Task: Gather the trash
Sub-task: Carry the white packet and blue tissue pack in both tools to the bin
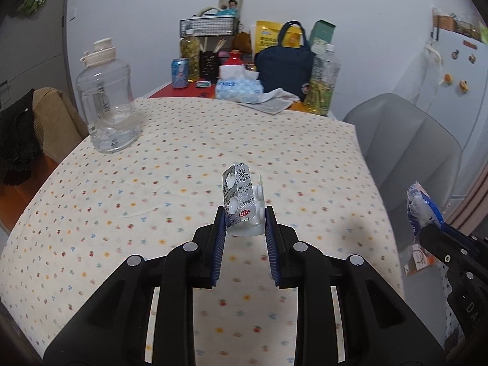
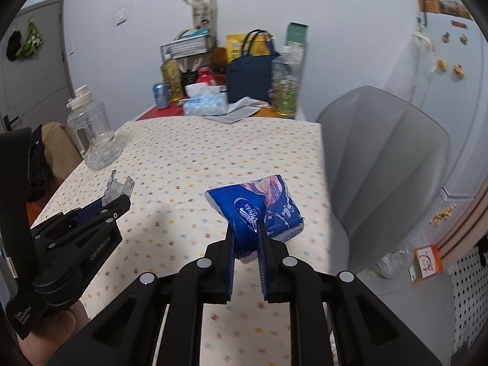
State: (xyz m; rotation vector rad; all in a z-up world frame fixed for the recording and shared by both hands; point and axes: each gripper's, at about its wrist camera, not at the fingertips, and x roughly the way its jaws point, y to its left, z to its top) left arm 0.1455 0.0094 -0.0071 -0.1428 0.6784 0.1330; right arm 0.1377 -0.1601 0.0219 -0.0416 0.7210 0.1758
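Observation:
My left gripper (image 1: pixel 245 213) is shut on a bent silver pill blister pack (image 1: pixel 242 199) and holds it above the dotted tablecloth (image 1: pixel 152 189). The left gripper (image 2: pixel 117 198) and the blister pack (image 2: pixel 117 188) also show at the left of the right wrist view. My right gripper (image 2: pixel 247 231) is shut on a blue tissue packet (image 2: pixel 259 210), held above the table near its right side. That packet (image 1: pixel 422 210) shows at the right edge of the left wrist view.
A clear water jug (image 1: pixel 106 100) stands at the table's left. At the far end are a tissue box (image 1: pixel 238 87), a dark blue bag (image 1: pixel 285 67), bottles and a can (image 1: pixel 180 72). A grey chair (image 1: pixel 408 149) stands to the right, with a small orange box (image 2: pixel 427 262) on the floor.

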